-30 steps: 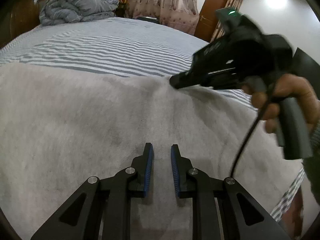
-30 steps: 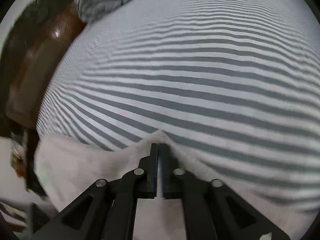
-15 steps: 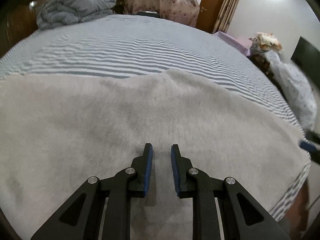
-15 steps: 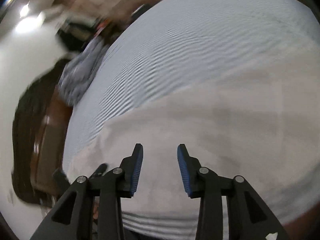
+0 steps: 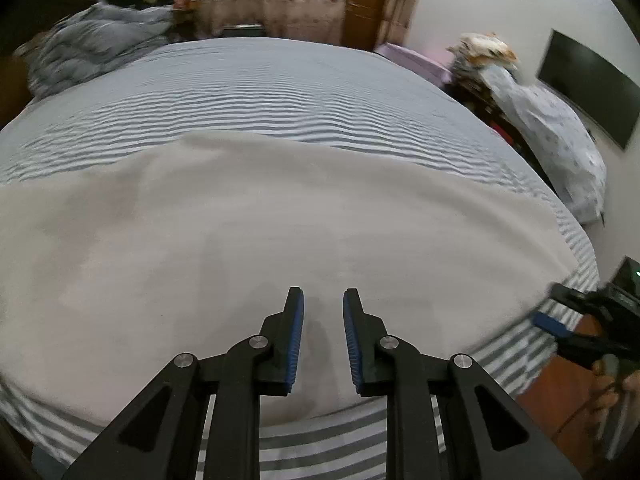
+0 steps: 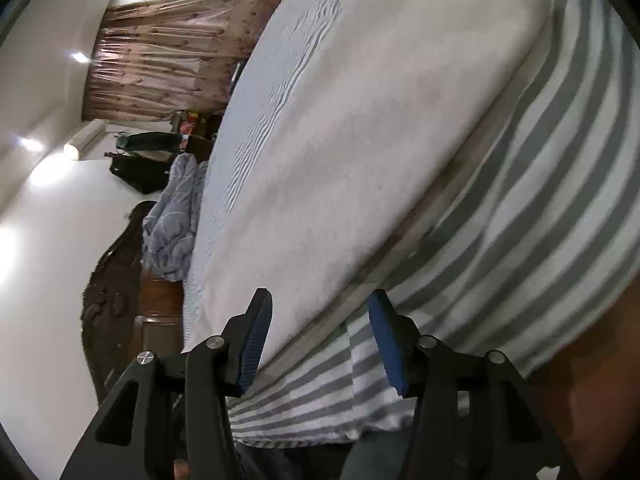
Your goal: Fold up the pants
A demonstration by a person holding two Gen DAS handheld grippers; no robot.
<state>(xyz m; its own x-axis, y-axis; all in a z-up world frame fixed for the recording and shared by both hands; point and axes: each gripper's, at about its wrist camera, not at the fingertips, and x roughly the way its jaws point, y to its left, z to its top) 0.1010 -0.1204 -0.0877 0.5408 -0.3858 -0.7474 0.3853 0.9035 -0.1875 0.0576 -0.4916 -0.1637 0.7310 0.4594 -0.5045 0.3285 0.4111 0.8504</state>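
Pale grey, fleecy pants (image 5: 280,220) spread flat across the near part of a wide bed dressed in a grey-and-white striped sheet (image 5: 280,80), near edge reaching the mattress edge. Left gripper (image 5: 323,320) poised above the near edge of the fabric, blue-padded black fingers (image 5: 295,332) apart with nothing between them. Right gripper (image 6: 320,340) off the right corner of the bed, tipped sideways so the room appears rotated, blue pads (image 6: 384,344) spread wide and gripping nothing, aimed at the line where the pale fabric (image 6: 360,140) meets the striped sheet's hanging side (image 6: 540,220). Seen from the left wrist as a blurred black shape at the right rim (image 5: 588,320). Crumpled blue-grey quilt (image 5: 92,48) heaped at the far left corner of the bed; pink patterned curtains (image 6: 160,56) beyond.
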